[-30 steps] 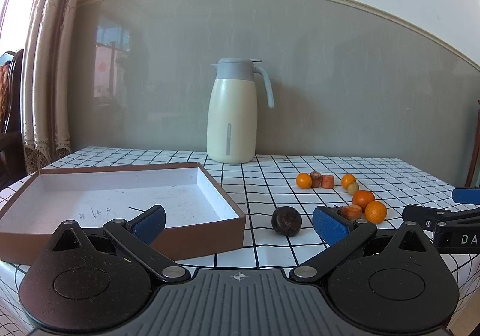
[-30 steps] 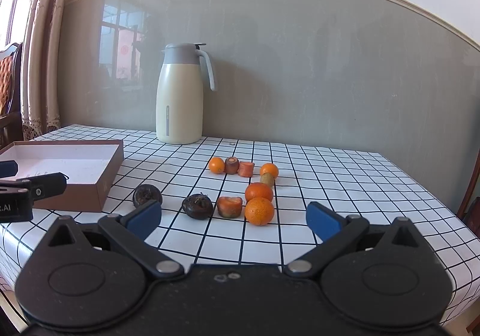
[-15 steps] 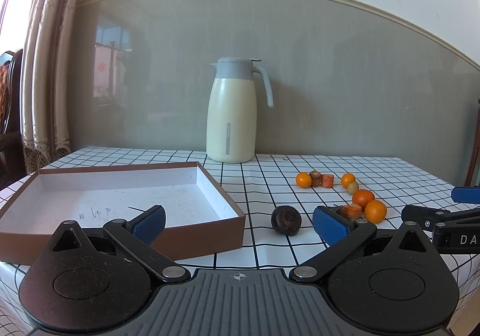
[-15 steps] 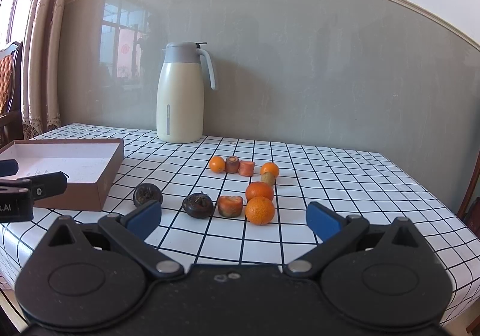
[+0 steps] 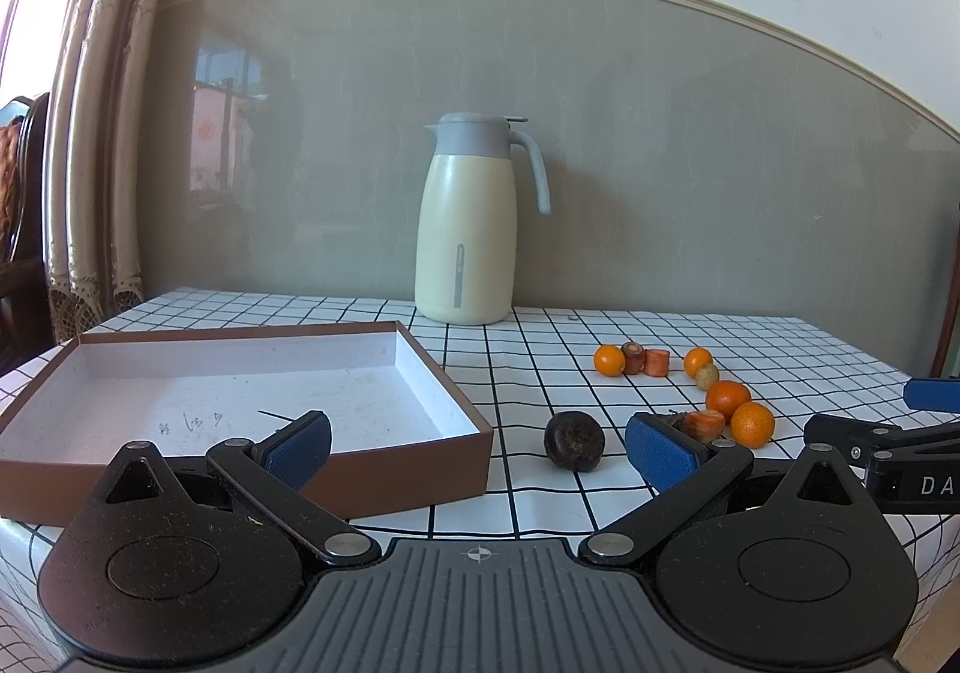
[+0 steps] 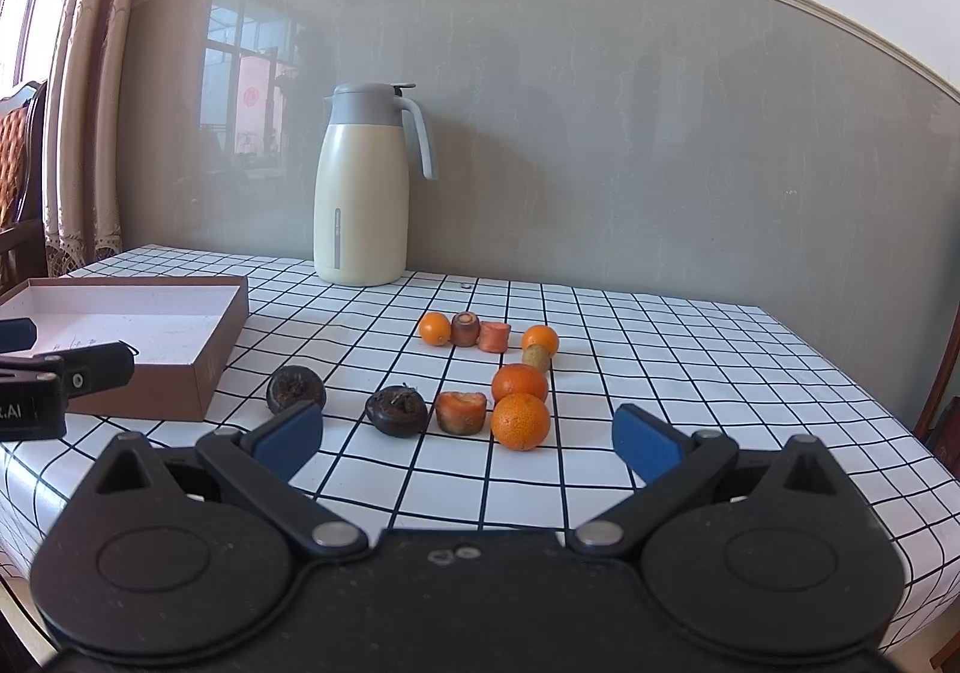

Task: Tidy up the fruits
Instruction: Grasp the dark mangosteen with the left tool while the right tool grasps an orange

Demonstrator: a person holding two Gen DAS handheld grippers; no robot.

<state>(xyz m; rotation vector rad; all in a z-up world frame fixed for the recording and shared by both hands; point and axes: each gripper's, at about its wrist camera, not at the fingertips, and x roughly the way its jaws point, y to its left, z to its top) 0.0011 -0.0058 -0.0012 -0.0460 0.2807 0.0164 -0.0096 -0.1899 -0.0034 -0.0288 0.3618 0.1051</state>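
Nearest your cameras, both tools sit low over the front edge of the checked tablecloth (image 6: 690,349). Your left gripper (image 5: 477,442) is released, its blue pads spread wide with nothing between them; one pad lies in front of the near wall of the brown box (image 5: 384,487), the other in front of the fruit cluster. Your right gripper (image 6: 468,436) is likewise released and grasps nothing.

Just beyond the right gripper, a front row of produce lies on the cloth. From left to right in the right wrist view: a dark round fruit (image 6: 295,388) near the box corner, a second dark fruit (image 6: 397,411), a cut carrot piece (image 6: 460,411) just beside it, and an orange (image 6: 520,421) close against the carrot. A second orange (image 6: 519,382) sits directly behind the first, touching or nearly so.

The brown box, white inside with faint pen marks on its floor, stands left of the fruit and holds no fruit.

Farther back is a second row: a small orange (image 6: 435,328), a brown stub (image 6: 465,329) and a carrot chunk (image 6: 494,337) set side by side, then, apart from them, another small orange (image 6: 540,340) with a small greenish fruit (image 6: 537,356) just in front of it.

At the far edge of the table, against the grey wall panel (image 6: 660,132), a cream jug (image 6: 362,187) with a grey lid and handle stands upright. A curtain (image 6: 78,102) hangs at the left.
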